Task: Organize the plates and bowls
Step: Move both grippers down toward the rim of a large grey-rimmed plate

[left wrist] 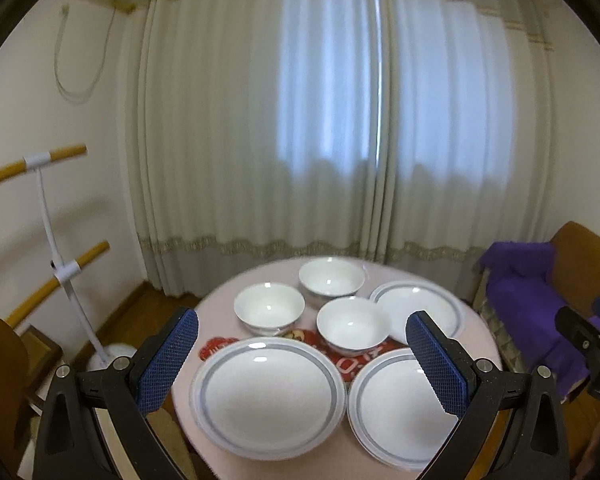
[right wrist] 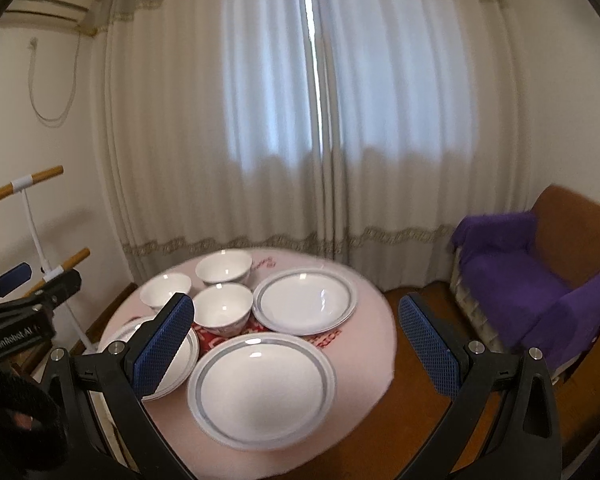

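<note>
- Plates (left wrist: 267,396) and bowls (left wrist: 269,307): three each, spread singly on round table (left wrist: 216,312), bowls toward 12 o'clock, plates nearer.
- Nothing stacked yet; all sorting left.
- Left gripper (left wrist: 302,364), right gripper (right wrist: 296,352): wide open, empty, hovering.

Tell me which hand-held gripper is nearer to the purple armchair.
Right. The right hand-held gripper hangs over the table's armchair side, and the purple armchair is close beside it. The left hand-held gripper is further away.

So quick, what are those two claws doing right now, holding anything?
Left claw: open, holding nothing, above the plates.
Right claw: open, holding nothing.
</note>
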The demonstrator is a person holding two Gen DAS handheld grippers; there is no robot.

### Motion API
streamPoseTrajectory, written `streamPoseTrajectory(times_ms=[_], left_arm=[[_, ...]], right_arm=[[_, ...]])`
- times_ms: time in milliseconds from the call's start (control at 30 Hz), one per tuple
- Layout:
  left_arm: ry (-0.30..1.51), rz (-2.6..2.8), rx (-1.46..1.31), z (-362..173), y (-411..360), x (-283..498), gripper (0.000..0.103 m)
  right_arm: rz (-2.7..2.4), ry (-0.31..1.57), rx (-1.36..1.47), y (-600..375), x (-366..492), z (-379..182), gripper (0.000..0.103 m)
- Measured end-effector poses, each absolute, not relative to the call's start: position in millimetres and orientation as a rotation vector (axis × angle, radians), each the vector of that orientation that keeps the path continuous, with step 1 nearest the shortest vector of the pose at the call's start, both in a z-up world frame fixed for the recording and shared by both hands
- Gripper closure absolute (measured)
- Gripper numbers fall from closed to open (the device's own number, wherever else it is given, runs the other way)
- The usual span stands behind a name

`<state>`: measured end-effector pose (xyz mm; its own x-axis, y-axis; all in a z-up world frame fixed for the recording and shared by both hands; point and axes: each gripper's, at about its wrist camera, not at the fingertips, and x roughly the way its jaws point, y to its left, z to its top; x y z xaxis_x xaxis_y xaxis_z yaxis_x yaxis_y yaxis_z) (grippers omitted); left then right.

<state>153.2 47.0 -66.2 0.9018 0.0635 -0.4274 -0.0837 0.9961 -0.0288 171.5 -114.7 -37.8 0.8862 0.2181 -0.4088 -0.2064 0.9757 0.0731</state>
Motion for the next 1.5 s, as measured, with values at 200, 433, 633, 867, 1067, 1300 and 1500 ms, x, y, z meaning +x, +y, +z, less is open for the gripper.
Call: streamPoseTrajectory(times_ms=[200, 433, 633, 867, 1067, 1300, 1500], left_arm=[[0.555, 0.083, -0.056, -95.3, 66.0, 236.1, 0.001], [0.8, 0.117, -0.085, -73.3, 88.6, 297.4, 0.001], [0.976, 0.089, -0.137, -11.7, 96.3, 311.9, 0.001], [1.112, 0.078, -0.108, 10.2, 70.3, 312.2, 0.001], [1.197, 0.192, -0.228, -23.8, 36.0, 311.2, 0.003], [1.262, 0.261, -0.356, -57.0, 5.4, 318.9, 0.007], [1.264, 0.275, -0.287, -60.5, -10.4, 338.5, 0.007]], right_arm=[[0.285, 0.52, 0.019, -99.0, 253.6, -76.2, 0.0], [0.286, 0.727, -0.007, -86.2, 306.6, -78.4, 0.0], [0.295, 0.915, -0.043, -81.1, 312.1, -48.1, 0.0], [0.38, 1.032, -0.054, -85.4, 311.9, -58.5, 0.0], [0.507, 1.123, -0.139, -103.0, 334.6, -102.7, 0.001], [0.579, 1.248, -0.158, -117.5, 353.4, -156.0, 0.008], [0.584, 1.291, -0.169, -117.8, 365.8, -179.7, 0.014]])
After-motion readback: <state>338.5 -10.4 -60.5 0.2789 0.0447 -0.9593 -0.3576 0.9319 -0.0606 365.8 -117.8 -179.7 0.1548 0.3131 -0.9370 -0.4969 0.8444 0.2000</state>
